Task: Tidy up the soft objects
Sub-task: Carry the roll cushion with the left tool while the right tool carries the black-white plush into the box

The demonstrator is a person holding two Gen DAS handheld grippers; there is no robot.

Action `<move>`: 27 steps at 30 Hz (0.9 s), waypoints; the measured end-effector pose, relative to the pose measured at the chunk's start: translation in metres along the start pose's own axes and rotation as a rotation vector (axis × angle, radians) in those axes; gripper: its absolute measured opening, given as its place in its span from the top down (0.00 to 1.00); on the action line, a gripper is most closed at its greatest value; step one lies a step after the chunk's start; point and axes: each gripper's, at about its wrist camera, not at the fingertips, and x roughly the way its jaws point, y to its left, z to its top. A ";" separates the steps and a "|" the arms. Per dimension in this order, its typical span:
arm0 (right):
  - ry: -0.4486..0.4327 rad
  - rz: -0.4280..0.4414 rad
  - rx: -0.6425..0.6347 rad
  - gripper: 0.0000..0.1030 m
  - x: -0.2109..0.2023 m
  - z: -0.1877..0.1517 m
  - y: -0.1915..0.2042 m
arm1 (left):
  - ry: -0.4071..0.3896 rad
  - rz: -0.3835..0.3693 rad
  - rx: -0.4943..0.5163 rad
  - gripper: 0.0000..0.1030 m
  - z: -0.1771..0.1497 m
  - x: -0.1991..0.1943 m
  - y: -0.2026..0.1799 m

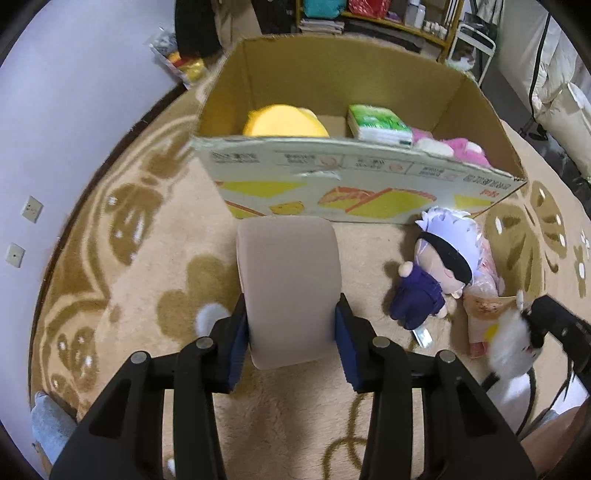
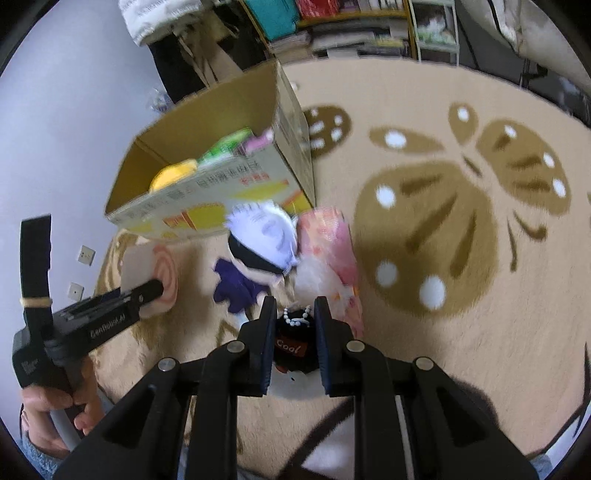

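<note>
My left gripper (image 1: 291,325) is shut on a pinkish-beige roll cushion (image 1: 290,284) and holds it just in front of the open cardboard box (image 1: 354,184). The box holds a yellow plush (image 1: 284,122), a green-white tissue pack (image 1: 380,125) and a pink plush (image 1: 465,147). My right gripper (image 2: 295,321) is shut on a black and white plush (image 2: 293,347) with a "Cool" patch and a bead chain. A doll with white hair and purple clothes (image 1: 432,273) lies on the rug beside the box, next to a pink packet (image 1: 484,295).
The tan floral rug (image 2: 443,221) spreads to the right of the box. A lilac wall (image 1: 74,110) stands at the left. Shelves with books and bags (image 2: 351,29) stand behind the box. The left gripper shows in the right wrist view (image 2: 107,314).
</note>
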 end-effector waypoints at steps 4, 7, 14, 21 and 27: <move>-0.075 -0.005 -0.019 0.80 -0.010 0.004 0.007 | -0.040 0.022 -0.011 0.60 0.005 -0.018 0.001; -0.129 -0.008 -0.045 0.80 -0.017 0.007 0.015 | -0.096 0.043 -0.017 0.60 0.010 -0.032 0.004; -0.270 0.022 -0.115 0.80 -0.036 0.019 0.033 | -0.218 0.046 -0.041 0.61 0.017 -0.057 0.013; -0.340 0.040 -0.172 0.80 -0.041 0.033 0.051 | -0.310 0.091 -0.024 0.61 0.029 -0.079 0.011; -0.415 0.055 -0.235 0.80 -0.050 0.046 0.065 | -0.375 0.102 -0.028 0.61 0.043 -0.092 0.012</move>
